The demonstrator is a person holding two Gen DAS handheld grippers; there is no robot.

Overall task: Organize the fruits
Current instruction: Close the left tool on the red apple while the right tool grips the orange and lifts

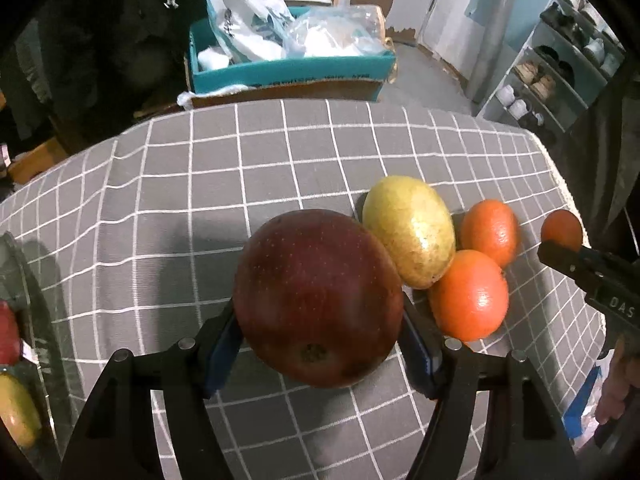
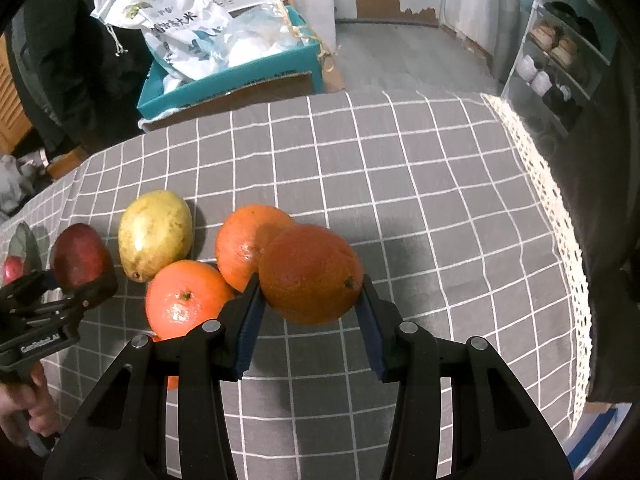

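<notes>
The tabletop [image 2: 360, 168] carries a grey cloth with a white grid; a lace trim runs along its right edge. Beyond the far edge stands a teal cardboard box [image 1: 288, 70] filled with white bags.

The left gripper [image 1: 320, 344] is clamped on a dark red apple [image 1: 318, 296], both blue pads pressed against its sides, and holds it above the cloth near the middle of the near edge. The right gripper [image 2: 310, 320] is clamped on a darker orange [image 2: 310, 274], held clear of the cloth, right of the remaining fruit.

Three fruits lie on the cloth in a cluster between the two grippers. A yellow-green mango [image 1: 408, 230] lies farthest from the near edge. A bright orange [image 1: 468, 294] sits just in front of it, touching it. A second orange [image 1: 490, 232] sits beside the mango, toward the right edge.

At the left edge, a container [image 1: 16, 264] holds a red fruit and a yellow-green fruit, only partly visible.
</notes>
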